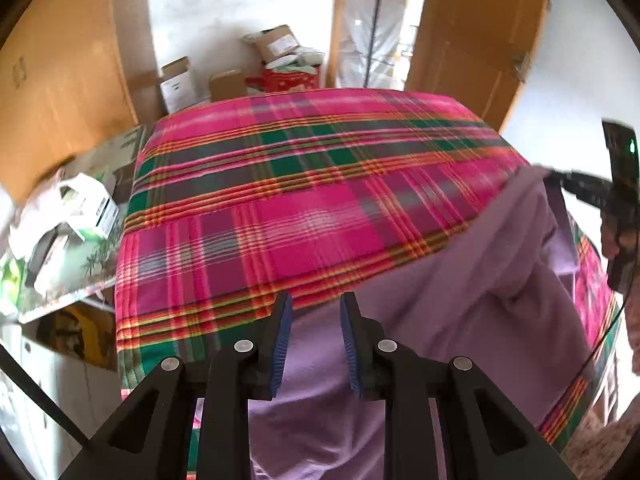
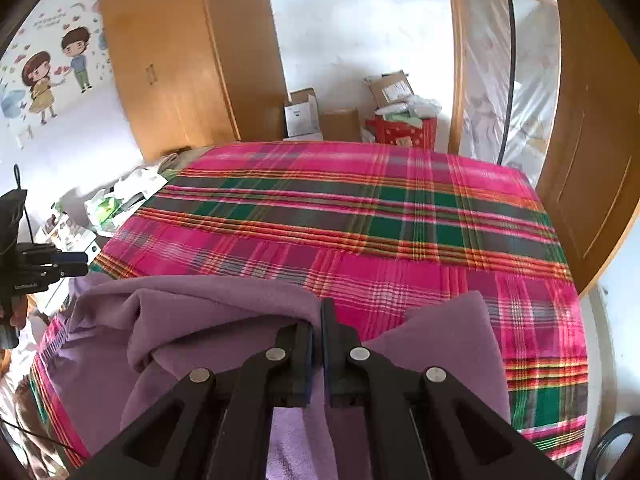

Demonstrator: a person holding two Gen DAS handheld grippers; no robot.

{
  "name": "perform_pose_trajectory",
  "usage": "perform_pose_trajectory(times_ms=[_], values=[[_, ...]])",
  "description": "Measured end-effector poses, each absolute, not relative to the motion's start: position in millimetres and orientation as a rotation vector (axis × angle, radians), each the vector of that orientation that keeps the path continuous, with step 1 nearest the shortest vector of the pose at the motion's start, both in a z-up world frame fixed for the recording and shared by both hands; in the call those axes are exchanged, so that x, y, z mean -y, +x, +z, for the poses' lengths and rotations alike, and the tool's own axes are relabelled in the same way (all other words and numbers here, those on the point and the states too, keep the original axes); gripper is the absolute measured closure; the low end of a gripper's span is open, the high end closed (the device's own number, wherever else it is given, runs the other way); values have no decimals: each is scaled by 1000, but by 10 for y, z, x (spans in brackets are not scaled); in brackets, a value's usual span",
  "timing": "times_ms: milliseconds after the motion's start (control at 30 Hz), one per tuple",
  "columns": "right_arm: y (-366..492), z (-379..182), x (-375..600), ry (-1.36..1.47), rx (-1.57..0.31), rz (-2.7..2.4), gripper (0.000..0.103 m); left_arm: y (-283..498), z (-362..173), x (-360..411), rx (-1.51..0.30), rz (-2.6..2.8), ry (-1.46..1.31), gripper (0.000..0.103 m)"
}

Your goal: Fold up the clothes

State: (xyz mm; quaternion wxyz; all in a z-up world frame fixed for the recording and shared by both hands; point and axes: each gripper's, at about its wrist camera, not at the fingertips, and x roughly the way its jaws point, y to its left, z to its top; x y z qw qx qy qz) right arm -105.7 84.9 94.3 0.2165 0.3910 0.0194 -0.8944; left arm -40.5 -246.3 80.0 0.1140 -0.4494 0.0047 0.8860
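Garment: a lilac purple fleece garment [image 2: 224,320] lies rumpled on the near part of the bed, partly lifted into folds.
Bed cover: a pink, green and orange plaid blanket [image 1: 280,184] spreads flat over the rest of the bed, bare beyond the garment.
Right gripper [image 2: 318,312]: clenched on a fold of the garment — the cloth's raised edge runs into the shut jaws and drapes off to both sides.
Left gripper [image 1: 316,308]: jaws stand partly apart above the garment; the blue ribbed pads [image 1: 282,340] are clear of the cloth, with nothing between them.
Left wrist view only: the right gripper seen from the side at the far right edge, at the lifted tip of the cloth, with a green light on its body; a cluttered shelf [image 1: 60,292] with a white box [image 1: 94,208] beside the bed.
Right wrist view only: a wall sticker of two cartoon children [image 2: 52,76] with hearts, and a wooden wardrobe [image 2: 180,60] with handles; the left gripper shows at the left edge, its blue pads level.
Both views: cardboard boxes [image 2: 340,120] and a red bag [image 2: 408,132] beyond the bed's far end, a plastic-covered doorway to the right.
Writing: print on the boxes and above the sticker is too small to read.
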Motion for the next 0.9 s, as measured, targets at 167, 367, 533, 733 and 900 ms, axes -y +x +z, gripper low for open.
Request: perform_pose_trajectory(times_ms=[167,367,533,733,900], values=[[-1153,788,-796,1157,-58,-2462,99,-350,776,2483,-8,2570,-1338,77],[-1177,714,-774,1185,-35,-2449,99,-109,628,2150,-187,2495,-1370,77],[-1186,686,-766,1191,-47,-2448,99,-20,528,2067,-165,2513,-1382,77],[-1178,632,-745,1209,-48,-2438,99,146,611,2063,-93,2548,-1327,77],[-1166,623,-722,1214,-36,-2432,98,151,457,1978,-184,2572,-1386,73]])
